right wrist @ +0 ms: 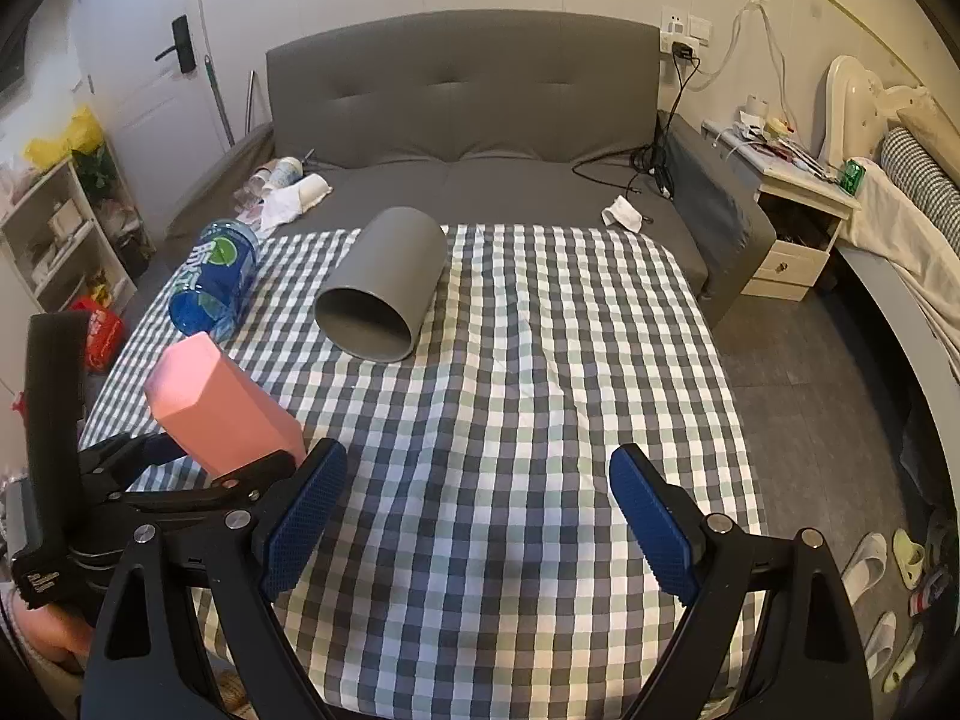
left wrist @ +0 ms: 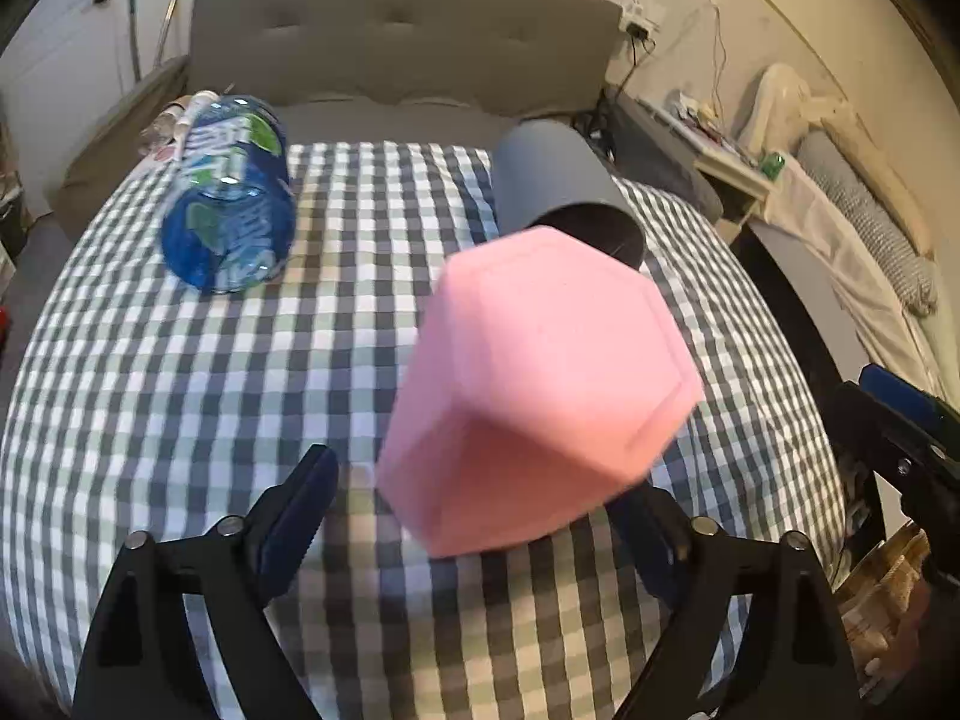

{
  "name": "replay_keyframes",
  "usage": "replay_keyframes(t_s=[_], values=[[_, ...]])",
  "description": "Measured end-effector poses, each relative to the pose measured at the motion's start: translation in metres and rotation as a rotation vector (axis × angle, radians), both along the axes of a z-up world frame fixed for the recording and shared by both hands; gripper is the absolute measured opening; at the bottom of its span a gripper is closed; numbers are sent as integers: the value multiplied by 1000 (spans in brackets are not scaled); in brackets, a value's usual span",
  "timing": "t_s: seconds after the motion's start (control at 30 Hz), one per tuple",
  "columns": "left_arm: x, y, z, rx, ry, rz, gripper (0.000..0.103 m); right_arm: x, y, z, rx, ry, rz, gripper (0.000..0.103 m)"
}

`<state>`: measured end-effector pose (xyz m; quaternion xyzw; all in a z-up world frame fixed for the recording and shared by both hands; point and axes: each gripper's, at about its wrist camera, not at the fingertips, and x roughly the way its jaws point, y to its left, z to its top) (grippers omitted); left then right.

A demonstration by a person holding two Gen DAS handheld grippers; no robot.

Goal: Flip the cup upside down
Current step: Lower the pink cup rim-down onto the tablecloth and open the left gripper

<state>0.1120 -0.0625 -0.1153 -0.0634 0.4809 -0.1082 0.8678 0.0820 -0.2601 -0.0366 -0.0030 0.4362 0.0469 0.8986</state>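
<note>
Left gripper [left wrist: 480,516] spread beside tilted pink cup [left wrist: 540,390]; right gripper [right wrist: 478,510] spread.

A blurred pink hexagonal cup [left wrist: 534,396] sits tilted between the spread blue pads of the left hand-held gripper [left wrist: 480,516], base toward the camera, above a checked cloth [left wrist: 180,396] where a blue bottle [left wrist: 231,192] and grey cylinder [left wrist: 558,180] lie.

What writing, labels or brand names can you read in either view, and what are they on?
Nothing reads clearly.
Blue bottle: large white characters on the label, too distorted to read.
Green can on the nightstand: print too small.
Handle of the left tool: small white marking, too small.
Pink block and grey cup: no text.
</note>
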Motion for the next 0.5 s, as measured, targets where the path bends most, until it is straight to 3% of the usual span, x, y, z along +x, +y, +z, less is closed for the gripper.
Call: replay_keyframes(t_s=[0.2, 0.5], values=[[-33, 12, 18, 20, -25, -4, 95, -15, 2, 8, 11, -48, 28, 90], [-93, 34, 76, 48, -247, 28, 98, -64, 19, 25, 32, -134, 79, 90]])
